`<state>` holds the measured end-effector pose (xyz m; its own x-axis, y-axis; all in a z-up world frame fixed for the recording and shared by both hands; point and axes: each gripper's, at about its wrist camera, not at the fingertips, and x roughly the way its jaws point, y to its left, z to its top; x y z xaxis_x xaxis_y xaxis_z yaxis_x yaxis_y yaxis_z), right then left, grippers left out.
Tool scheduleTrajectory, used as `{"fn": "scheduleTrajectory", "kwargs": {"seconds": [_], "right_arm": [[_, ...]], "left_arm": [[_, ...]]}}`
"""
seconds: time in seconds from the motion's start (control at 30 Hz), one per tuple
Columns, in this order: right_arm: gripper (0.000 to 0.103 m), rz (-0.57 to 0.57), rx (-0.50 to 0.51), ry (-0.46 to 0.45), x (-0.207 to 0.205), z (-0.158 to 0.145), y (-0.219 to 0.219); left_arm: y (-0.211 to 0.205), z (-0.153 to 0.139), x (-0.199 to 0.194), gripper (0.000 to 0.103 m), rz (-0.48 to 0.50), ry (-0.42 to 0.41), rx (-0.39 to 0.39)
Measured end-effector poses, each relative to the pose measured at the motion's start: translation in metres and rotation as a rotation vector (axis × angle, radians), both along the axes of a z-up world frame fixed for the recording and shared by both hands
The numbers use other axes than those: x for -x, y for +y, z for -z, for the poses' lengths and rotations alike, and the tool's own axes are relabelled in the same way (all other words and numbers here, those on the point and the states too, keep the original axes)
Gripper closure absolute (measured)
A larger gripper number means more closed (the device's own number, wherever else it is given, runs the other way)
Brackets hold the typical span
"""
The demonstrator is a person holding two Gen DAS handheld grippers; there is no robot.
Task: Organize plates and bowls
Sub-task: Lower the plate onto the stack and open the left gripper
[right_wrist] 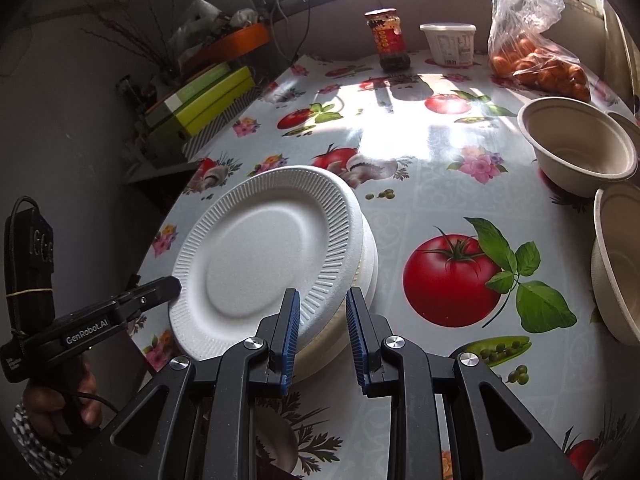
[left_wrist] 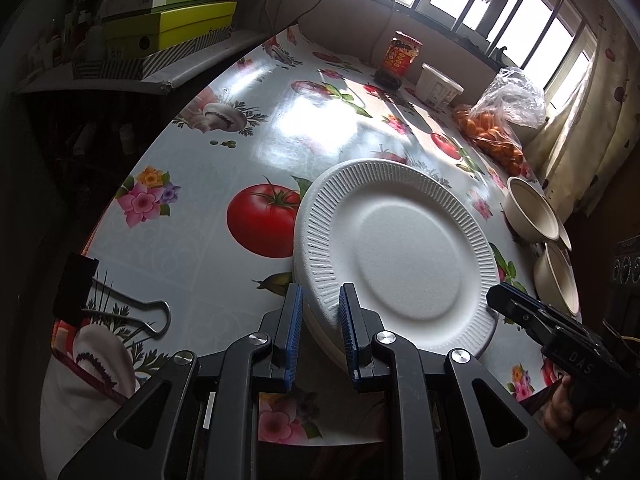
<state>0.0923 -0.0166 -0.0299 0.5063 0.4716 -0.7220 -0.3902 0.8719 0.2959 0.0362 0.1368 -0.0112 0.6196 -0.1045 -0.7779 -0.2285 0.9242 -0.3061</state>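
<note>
Both grippers — left (left_wrist: pixel 320 320), right (right_wrist: pixel 323 326) — clamp fingers on the top foam plate's (left_wrist: pixel 400 240) near rim; light, crushable — grip gently.

Counts only, places taken from the jaws.

- White foam plates (right_wrist: pixel 264 252): one on top, with more rims stacked under it (at least two, exact number unclear). The stack sits between both sets of jaws.
- Beige bowls (right_wrist: pixel 580 148): two plainly seen, right of the right jaws; a third rim shows behind the far one (partly hidden).
- Red-labelled jar (right_wrist: pixel 388 40): one, far ahead.
- White tub (right_wrist: pixel 450 44): one, beside the jar.
- Clear bag of orange fruit (right_wrist: pixel 536 60): one bag; the fruit is too bunched to count.
- Binder clip (left_wrist: pixel 104 300): one, left of the left jaws.
- Green boxes (left_wrist: pixel 172 24): two, on the shelf off the worktop's (right_wrist: pixel 420 208) left edge.
</note>
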Motion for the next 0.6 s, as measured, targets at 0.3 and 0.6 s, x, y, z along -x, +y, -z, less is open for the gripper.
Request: {"fn": "scheduleTrajectory", "kwargs": {"seconds": [0.3, 0.6], "right_arm": [[0.079, 0.006, 0.023, -0.01, 0.0005, 0.0003, 0.0017], [0.079, 0.008, 0.025, -0.01, -0.0001, 0.0014, 0.001]], "left_arm": [[-0.0017, 0.002, -0.0011, 0.083, 0.004, 0.007, 0.001], [-0.0024, 0.0056, -0.0021, 0.083, 0.005, 0.018, 0.0]]}}
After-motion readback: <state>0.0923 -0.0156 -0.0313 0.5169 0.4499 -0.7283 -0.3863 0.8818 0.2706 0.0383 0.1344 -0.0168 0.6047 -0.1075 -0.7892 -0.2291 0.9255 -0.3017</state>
